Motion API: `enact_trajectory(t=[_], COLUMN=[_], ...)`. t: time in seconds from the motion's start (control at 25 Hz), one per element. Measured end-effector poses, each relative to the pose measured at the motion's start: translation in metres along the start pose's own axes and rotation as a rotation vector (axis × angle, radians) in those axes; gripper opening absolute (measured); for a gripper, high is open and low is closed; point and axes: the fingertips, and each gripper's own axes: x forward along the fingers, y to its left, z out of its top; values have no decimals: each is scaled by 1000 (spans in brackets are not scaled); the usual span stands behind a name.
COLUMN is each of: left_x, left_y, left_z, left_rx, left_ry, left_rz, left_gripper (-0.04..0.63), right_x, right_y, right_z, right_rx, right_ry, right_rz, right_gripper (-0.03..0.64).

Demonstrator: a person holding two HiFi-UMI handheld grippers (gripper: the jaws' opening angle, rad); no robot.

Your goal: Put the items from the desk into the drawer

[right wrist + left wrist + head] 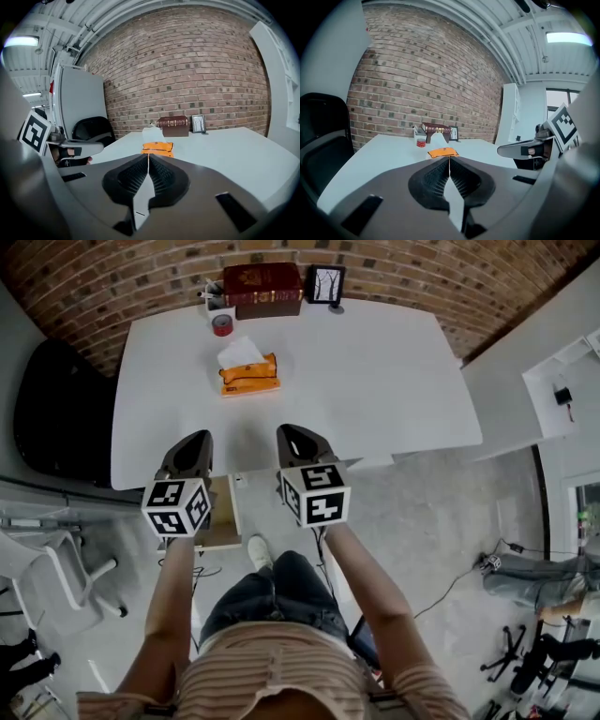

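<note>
On the white desk lie an orange tissue pack with a white tissue sticking up, a red tape roll, a dark red book, a small picture frame and a pen holder. My left gripper and right gripper hover side by side over the desk's near edge, both shut and empty. In the left gripper view the closed jaws point at the tissue pack. The right gripper's tips also face the pack, with the book behind.
A black office chair stands at the desk's left end. Below the desk's near edge a light wooden drawer unit shows between my arms. A brick wall backs the desk. White furniture stands to the right.
</note>
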Motion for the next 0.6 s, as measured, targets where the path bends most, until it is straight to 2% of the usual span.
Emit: enact_trajectory(t=[0.2, 0.44, 0.56, 0.6], left_x=[21, 48, 67, 73], left_y=[11, 19, 25, 28], left_z=[-2, -9, -10, -11], left_rx=[-5, -8, -8, -8], left_ry=[12, 42, 53, 58], left_rz=[-24, -36, -26, -21], left_gripper=[11, 17, 60, 75], right_x=[21, 44, 60, 67], right_y=[-5, -12, -22, -25], right_z=[-2, -9, -11, -12], right_rx=[5, 0, 11, 16], right_ry=[18, 57, 77, 85], right_rz=[-16, 5, -1, 2], right_gripper=[18, 18, 20, 40])
